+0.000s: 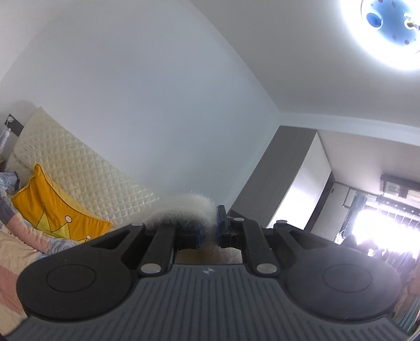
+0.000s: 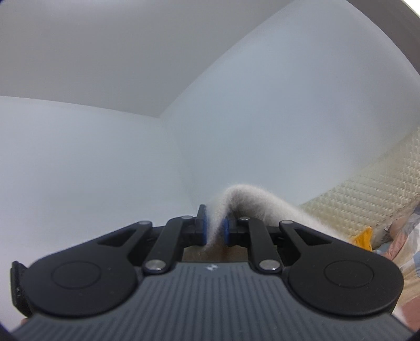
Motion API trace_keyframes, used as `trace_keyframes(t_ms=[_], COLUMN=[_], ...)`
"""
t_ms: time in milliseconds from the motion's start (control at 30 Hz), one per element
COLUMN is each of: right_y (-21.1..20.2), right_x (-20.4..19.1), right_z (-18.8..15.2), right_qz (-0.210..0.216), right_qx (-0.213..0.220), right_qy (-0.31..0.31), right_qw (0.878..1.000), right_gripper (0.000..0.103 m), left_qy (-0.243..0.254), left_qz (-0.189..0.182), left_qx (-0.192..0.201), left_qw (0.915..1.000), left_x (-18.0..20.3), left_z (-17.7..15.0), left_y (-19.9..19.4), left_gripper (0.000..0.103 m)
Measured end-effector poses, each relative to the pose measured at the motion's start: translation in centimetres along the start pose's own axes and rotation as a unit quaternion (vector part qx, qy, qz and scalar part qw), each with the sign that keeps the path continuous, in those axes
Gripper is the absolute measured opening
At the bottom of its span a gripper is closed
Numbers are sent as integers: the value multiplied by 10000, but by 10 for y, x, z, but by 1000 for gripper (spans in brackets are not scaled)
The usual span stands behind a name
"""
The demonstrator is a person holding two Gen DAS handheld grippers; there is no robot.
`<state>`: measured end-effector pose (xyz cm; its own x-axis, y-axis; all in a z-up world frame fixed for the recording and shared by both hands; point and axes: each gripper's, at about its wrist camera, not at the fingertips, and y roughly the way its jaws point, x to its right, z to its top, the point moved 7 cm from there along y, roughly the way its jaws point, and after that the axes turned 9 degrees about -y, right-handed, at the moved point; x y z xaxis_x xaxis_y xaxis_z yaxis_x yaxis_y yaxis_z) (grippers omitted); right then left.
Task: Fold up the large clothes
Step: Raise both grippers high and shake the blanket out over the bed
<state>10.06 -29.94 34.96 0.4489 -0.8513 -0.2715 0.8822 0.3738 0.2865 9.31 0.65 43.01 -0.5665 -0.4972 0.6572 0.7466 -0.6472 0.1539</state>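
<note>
Left wrist view: my left gripper [image 1: 208, 232] is pointing slightly upward toward the wall and ceiling, jaws nearly closed, pinching the fuzzy white garment [image 1: 183, 209], which is arching left over the left jaw.
Right wrist view: my right gripper [image 2: 215, 230] is tilting upward, jaws squeezing the same fleecy cloth [image 2: 241, 202], which is draping rightward.
Surroundings: a quilted cream headboard [image 1: 78, 168] and a yellow crown pillow [image 1: 55, 209] are sitting left of my left jaws; a ceiling lamp [image 1: 386, 23] is glaring above right.

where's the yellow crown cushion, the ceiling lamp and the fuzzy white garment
yellow crown cushion [image 1: 56, 209], left wrist view, middle of its face
ceiling lamp [image 1: 388, 21], left wrist view, blue centre
fuzzy white garment [image 2: 246, 202], right wrist view, raised fold
</note>
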Motion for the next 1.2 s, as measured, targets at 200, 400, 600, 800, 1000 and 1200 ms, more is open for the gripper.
trace_keyframes(t_ms=[200, 400, 600, 800, 1000, 1200], right_y=[55, 119, 193, 232, 234, 245], right_x=[62, 140, 230, 310, 352, 377], right_z=[-71, -164, -266, -380, -468, -526], right_qz=[-500, -998, -1557, -1915, -2129, -2278], right_qx=[-716, -1332, -1856, -2385, -2820, -3089], right_qy=[-210, 60, 409, 237, 112, 66], right_qw=[9960, 9860, 9694, 9518, 9354, 9234], right_gripper=[15, 15, 15, 16, 16, 16], left_qy=[-258, -523, -927, -1336, -1130, -1286], left_qz=[580, 1273, 1801, 2355, 2785, 3062], left_qx=[-440, -561, -819, -1263, -1732, -1960], left_qw=[9970, 9889, 9758, 9543, 9379, 9227], left_x=[-99, -223, -380, -539, -641, -696], left_z=[-40, -90, -141, -213, -276, -310], left_y=[82, 161, 267, 356, 400, 412], left_gripper=[13, 13, 13, 13, 13, 13])
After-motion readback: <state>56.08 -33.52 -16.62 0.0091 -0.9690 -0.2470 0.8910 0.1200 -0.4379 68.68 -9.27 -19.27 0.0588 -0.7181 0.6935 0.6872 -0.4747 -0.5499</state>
